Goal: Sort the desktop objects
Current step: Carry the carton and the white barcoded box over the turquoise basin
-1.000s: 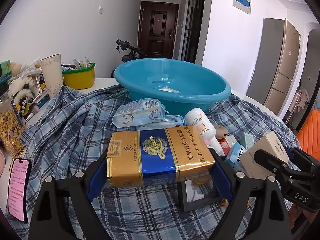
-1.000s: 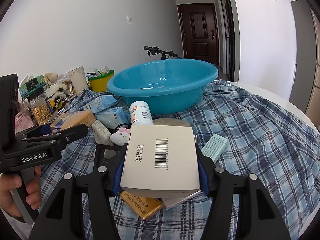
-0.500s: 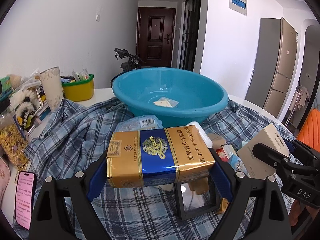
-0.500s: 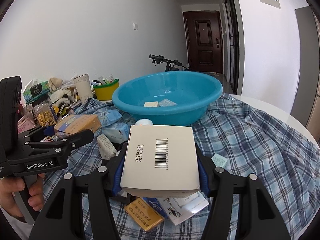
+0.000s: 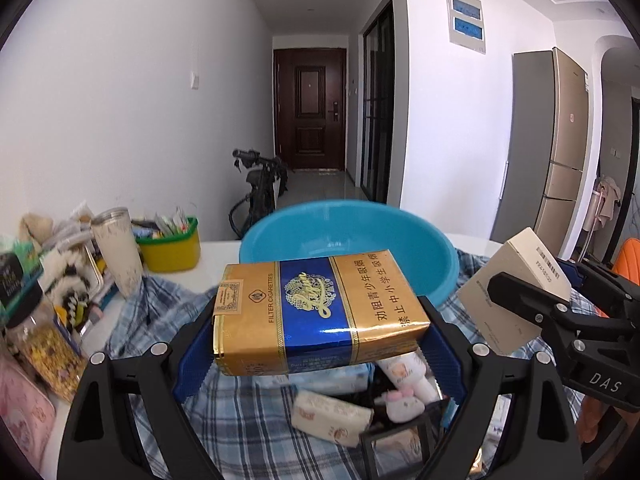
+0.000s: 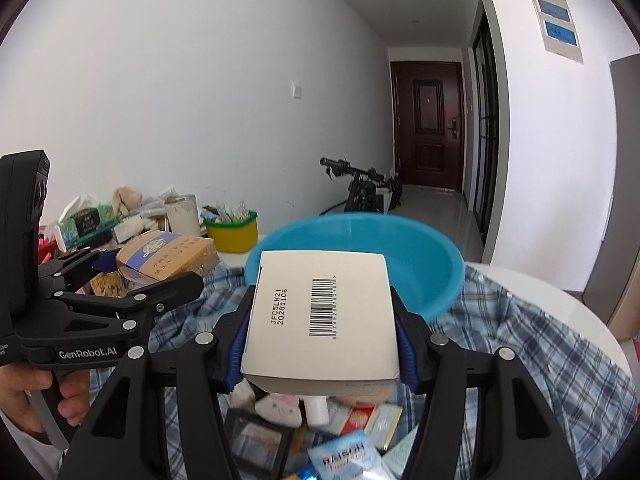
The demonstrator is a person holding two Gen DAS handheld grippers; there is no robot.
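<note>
We hold the carton (image 5: 320, 312) across its length in the wide left gripper (image 5: 316, 344), and the white box (image 6: 322, 316) in the narrower right gripper (image 6: 320, 344). Both are lifted above the desk (image 6: 560, 292), in front of the blue basin (image 5: 420, 248), whose near rim they hide. The space above the basin is free. The left edge of the desk is crowded by a cup (image 5: 118, 256) and a yellow bin (image 5: 172, 250). Small items lie on the checked cloth (image 6: 520, 344) under the grippers. The carton reads "FILTER CIGARETTES"; the box shows a barcode and "JFC5LH21 20281106". The left gripper body reads "GenRobot.AI", the right one "DAS".
</note>
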